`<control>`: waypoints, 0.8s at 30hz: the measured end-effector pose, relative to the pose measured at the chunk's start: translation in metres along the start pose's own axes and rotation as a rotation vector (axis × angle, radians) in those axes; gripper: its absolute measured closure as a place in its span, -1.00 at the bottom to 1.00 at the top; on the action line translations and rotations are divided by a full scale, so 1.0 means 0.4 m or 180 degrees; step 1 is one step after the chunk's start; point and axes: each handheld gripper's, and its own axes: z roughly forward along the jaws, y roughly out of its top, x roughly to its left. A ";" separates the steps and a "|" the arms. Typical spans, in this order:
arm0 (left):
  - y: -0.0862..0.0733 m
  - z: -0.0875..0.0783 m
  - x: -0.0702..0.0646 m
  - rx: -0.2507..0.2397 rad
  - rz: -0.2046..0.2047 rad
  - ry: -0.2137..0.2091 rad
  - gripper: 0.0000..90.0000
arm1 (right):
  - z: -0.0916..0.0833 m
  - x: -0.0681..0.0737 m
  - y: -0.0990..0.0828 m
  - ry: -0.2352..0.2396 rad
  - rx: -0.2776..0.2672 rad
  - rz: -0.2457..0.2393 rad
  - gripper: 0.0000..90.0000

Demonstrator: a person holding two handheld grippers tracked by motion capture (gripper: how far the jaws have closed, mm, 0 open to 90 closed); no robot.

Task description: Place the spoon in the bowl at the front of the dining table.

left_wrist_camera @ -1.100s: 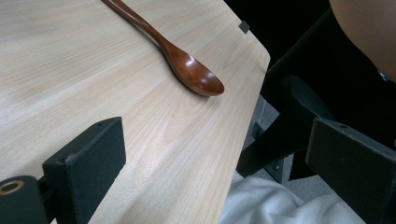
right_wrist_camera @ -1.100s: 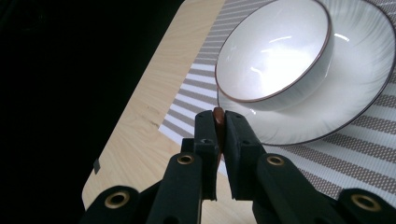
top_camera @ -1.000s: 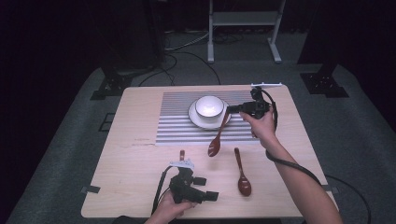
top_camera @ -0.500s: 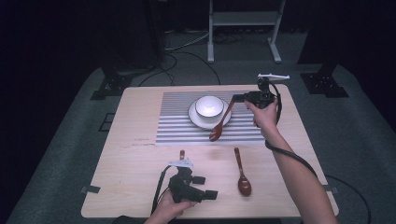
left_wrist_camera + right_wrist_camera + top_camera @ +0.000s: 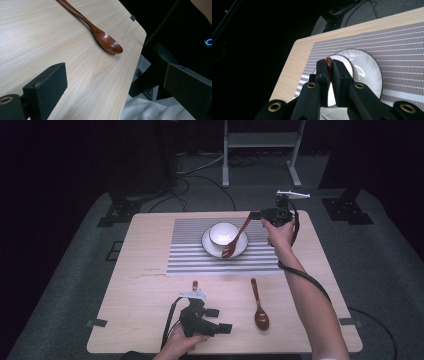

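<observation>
My right gripper [image 5: 256, 215] is raised at the right of the white bowl [image 5: 223, 233] and is shut on the handle of a brown wooden spoon [image 5: 237, 238]. That spoon hangs slanting down, its head over the saucer [image 5: 210, 246]. In the right gripper view the spoon [image 5: 328, 62] shows as a sliver pinched between the pads, above the bowl [image 5: 347, 65]. My left gripper [image 5: 222, 320] lies low at the table's near edge, jaws wide apart and empty. A second wooden spoon [image 5: 259, 304] rests on the table to its right; the left gripper view shows its head [image 5: 110, 44] ahead of the jaws.
A striped placemat [image 5: 185, 255] lies under the saucer on the wooden table [image 5: 140, 295]. A small reddish object [image 5: 194, 285] sits just beyond the left gripper. The table's near right corner [image 5: 140, 32] is close to the second spoon. Dark floor, cables and a metal stand surround the table.
The right gripper has risen and moved away toward the far right with the spoon. The spoon left the table and now hangs over the saucer. The left gripper stayed put.
</observation>
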 end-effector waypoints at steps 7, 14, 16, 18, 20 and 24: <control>0.000 -0.001 -0.001 -0.0003 0.0005 -0.0004 -0.92 | 0.020 0.002 0.015 -0.0072 -0.0062 0.0021 0.85; 0.000 0.000 -0.001 0.0009 -0.0001 -0.0015 -0.92 | 0.027 0.004 0.030 -0.0126 -0.0143 0.0038 0.85; 0.000 -0.001 -0.001 0.0007 -0.0001 -0.0014 -0.92 | 0.029 0.002 0.033 -0.0146 -0.0168 0.0052 0.85; 0.000 -0.002 -0.001 0.0009 0.0001 -0.0015 -0.92 | 0.029 0.002 0.034 -0.0156 -0.0173 0.0051 0.85; -0.001 -0.003 -0.001 0.0019 0.0004 -0.0010 -0.92 | 0.030 0.000 0.036 -0.0178 -0.0202 0.0058 0.85; -0.001 -0.002 -0.001 0.0019 0.0002 -0.0013 -0.92 | 0.029 -0.003 0.037 -0.0184 -0.0232 0.0067 0.85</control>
